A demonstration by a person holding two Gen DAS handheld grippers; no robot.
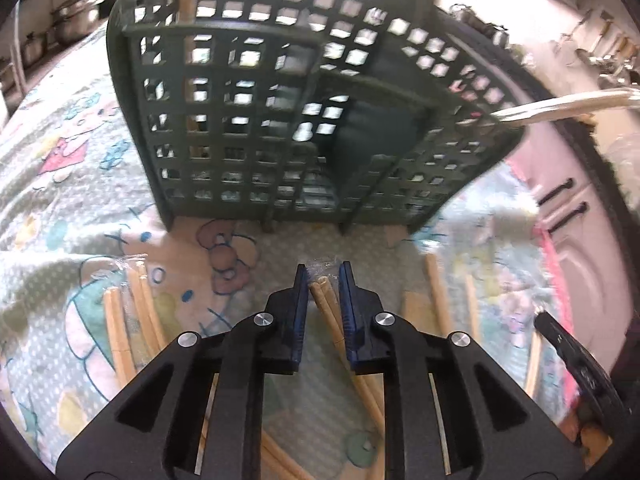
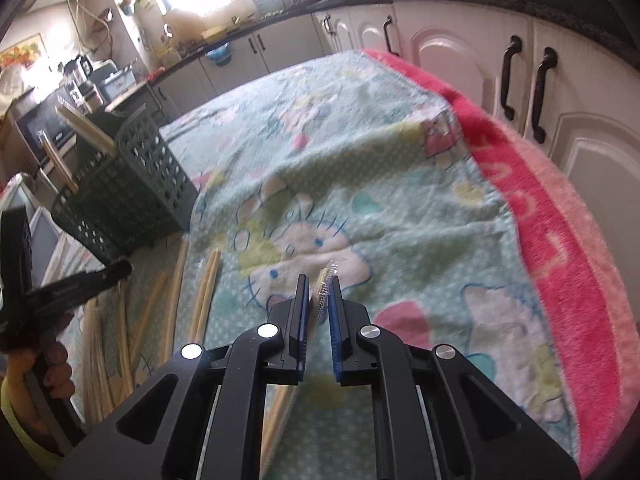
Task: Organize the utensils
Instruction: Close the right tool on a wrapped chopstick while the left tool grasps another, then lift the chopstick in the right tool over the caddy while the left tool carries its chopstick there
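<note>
A dark green lattice utensil basket [image 1: 280,120] stands on a cartoon-print towel, also in the right wrist view [image 2: 128,192] at the left, with wooden sticks standing in it. My left gripper [image 1: 324,276] is shut on a plastic-wrapped pair of wooden chopsticks [image 1: 326,304], just in front of the basket. My right gripper [image 2: 319,284] is shut on another wrapped chopstick pair [image 2: 322,292], held over the towel to the right of the basket. More wrapped chopsticks lie on the towel [image 1: 128,320] [image 2: 208,292].
The towel [image 2: 360,168] has a pink border [image 2: 532,220] by white cabinets [image 2: 460,52]. A metal utensil handle [image 1: 560,108] juts from the basket's right side. The left gripper shows at the left edge of the right wrist view [image 2: 60,292]. Pots stand far left [image 1: 76,12].
</note>
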